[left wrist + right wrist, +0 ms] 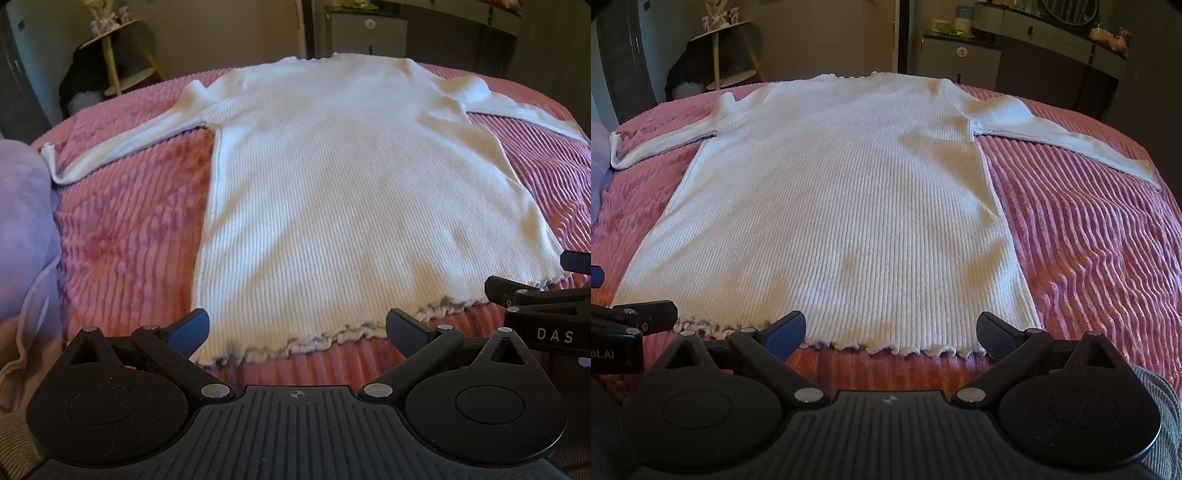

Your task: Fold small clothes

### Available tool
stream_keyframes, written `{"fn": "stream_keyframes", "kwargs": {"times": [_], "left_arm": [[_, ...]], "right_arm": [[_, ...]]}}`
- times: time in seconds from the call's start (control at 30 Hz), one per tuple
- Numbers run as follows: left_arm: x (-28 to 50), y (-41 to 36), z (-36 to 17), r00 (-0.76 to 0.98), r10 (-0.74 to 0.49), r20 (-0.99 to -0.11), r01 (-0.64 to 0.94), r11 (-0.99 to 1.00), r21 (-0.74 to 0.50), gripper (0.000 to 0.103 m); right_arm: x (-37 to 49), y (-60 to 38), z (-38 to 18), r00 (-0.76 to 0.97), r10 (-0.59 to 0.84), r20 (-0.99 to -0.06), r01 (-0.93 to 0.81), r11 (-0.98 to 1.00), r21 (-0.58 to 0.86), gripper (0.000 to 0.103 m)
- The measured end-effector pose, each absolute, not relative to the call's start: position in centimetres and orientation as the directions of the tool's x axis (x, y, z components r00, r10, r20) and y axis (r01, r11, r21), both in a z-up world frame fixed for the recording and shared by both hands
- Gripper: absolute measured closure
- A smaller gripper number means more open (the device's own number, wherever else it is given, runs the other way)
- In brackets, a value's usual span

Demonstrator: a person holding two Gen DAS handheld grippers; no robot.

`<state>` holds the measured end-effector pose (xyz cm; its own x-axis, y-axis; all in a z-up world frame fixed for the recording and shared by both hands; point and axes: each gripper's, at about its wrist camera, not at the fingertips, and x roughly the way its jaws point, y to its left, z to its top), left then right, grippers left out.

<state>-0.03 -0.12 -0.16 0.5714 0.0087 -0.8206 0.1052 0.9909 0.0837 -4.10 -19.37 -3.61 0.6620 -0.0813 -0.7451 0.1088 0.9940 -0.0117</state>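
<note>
A white ribbed long-sleeved top (332, 192) lies flat on a pink ribbed bedspread (129, 229), neck at the far end, both sleeves spread out, frilled hem nearest me. It fills the right wrist view (831, 206) too. My left gripper (297, 330) is open and empty, its jaws wide apart just at the hem's left part. My right gripper (890, 332) is open and empty at the hem's right part. The right gripper shows at the right edge of the left wrist view (546, 306). The left gripper shows at the left edge of the right wrist view (628, 325).
A lilac pillow (22, 229) lies at the bed's left side. A round wooden side table (727, 55) stands beyond the bed's far left corner. A dark dresser (1034, 55) stands at the far right. The bedspread (1089, 258) is bare to the right of the top.
</note>
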Motion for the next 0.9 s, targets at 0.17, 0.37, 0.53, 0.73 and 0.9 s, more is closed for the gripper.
{"fn": "stream_keyframes", "kwargs": {"times": [0.17,0.37,0.53,0.73,0.9], "left_arm": [[0.01,-0.11,-0.27,0.570,0.008,-0.821,0.105,0.991,0.082,0.000],[0.00,-0.11,-0.32,0.569,0.008,-0.822,0.106,0.991,0.083,0.000],[0.03,-0.15,-0.38,0.568,0.009,-0.823,0.106,0.991,0.084,0.000],[0.05,-0.14,-0.38,0.568,0.008,-0.823,0.106,0.991,0.083,0.000],[0.07,-0.15,-0.34,0.567,0.009,-0.824,0.106,0.991,0.084,0.000]], "right_arm": [[-4.20,-19.29,-3.61,0.663,-0.082,-0.744,0.109,0.994,-0.012,0.004],[-4.14,-19.40,-3.59,0.664,-0.080,-0.743,0.108,0.994,-0.011,0.004],[-4.06,-19.42,-3.52,0.666,-0.080,-0.742,0.108,0.994,-0.011,0.004],[-4.21,-19.35,-3.52,0.667,-0.082,-0.741,0.109,0.994,-0.011,0.004],[-4.32,-19.31,-3.11,0.669,-0.082,-0.739,0.111,0.994,-0.010,0.004]]}}
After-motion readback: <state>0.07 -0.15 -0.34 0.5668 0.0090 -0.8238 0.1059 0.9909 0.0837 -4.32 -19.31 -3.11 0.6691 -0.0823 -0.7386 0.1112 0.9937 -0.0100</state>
